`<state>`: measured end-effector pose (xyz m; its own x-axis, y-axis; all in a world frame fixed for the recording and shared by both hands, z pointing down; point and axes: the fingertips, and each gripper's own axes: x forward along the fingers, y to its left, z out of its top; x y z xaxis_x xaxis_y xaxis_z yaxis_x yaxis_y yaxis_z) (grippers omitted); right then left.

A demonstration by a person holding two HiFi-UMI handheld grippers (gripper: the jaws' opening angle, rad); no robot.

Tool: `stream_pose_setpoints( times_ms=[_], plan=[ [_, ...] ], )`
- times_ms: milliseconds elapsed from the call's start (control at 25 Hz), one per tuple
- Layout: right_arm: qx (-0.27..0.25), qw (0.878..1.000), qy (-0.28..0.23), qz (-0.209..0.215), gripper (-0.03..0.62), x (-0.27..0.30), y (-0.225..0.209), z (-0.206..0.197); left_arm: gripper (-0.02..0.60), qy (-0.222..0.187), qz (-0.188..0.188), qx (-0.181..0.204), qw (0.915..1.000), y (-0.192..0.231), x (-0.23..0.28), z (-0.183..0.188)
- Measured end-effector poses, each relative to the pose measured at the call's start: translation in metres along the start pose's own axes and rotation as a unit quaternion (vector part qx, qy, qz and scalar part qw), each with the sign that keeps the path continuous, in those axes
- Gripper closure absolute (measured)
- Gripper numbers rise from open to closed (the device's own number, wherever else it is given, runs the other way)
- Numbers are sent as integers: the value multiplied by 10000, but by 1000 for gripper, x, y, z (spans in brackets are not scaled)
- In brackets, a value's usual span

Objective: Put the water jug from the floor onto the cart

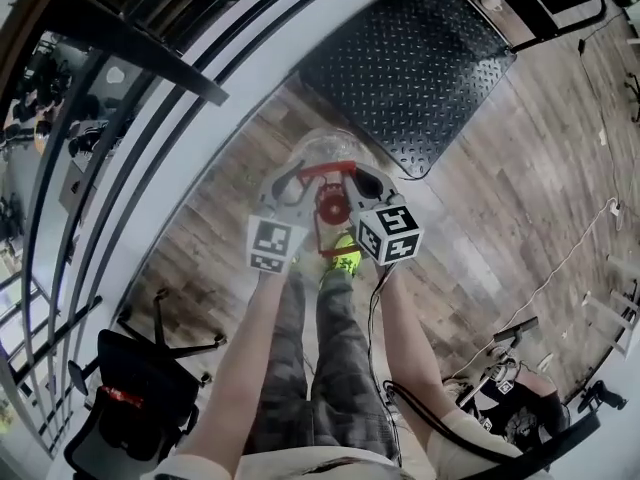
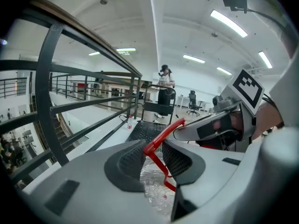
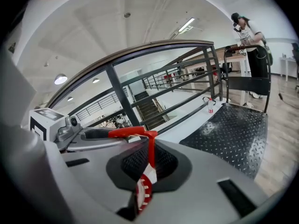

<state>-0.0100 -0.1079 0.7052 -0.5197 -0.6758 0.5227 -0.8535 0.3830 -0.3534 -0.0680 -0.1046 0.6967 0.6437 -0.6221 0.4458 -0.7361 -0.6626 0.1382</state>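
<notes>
In the head view both grippers meet over the water jug, which hangs by its red handle in front of the person's legs, above the wooden floor. How far it is off the boards is hard to judge from this steep angle. The left gripper takes the handle's left end and the right gripper its right end, with the red cap just below them. The cart, a black checker-plate platform, lies beyond the jug beside the railing, apart from the jug. In the left gripper view the jaws stand fairly wide with the handle's bent corner between the pads. They seem to press on it, and the clear jug body shows below. In the right gripper view the jaws are nearly together, clamped on a thin upright strip of the handle, with the ribbed cap under them. A small bottle stands at the cart's far edge.
</notes>
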Motion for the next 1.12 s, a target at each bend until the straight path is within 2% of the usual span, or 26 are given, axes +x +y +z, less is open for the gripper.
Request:
stream_pose_setpoints(
  times_ms=[760,1120],
  plan=[
    [49,9992,-368,-147,574,-95,60,133,465,-185,-251,418,9986,-26,-75,155],
    [77,9985,-500,-207,574,-139,83,173,465,-234,-391,545,9975,-46,-105,206]
  ],
)
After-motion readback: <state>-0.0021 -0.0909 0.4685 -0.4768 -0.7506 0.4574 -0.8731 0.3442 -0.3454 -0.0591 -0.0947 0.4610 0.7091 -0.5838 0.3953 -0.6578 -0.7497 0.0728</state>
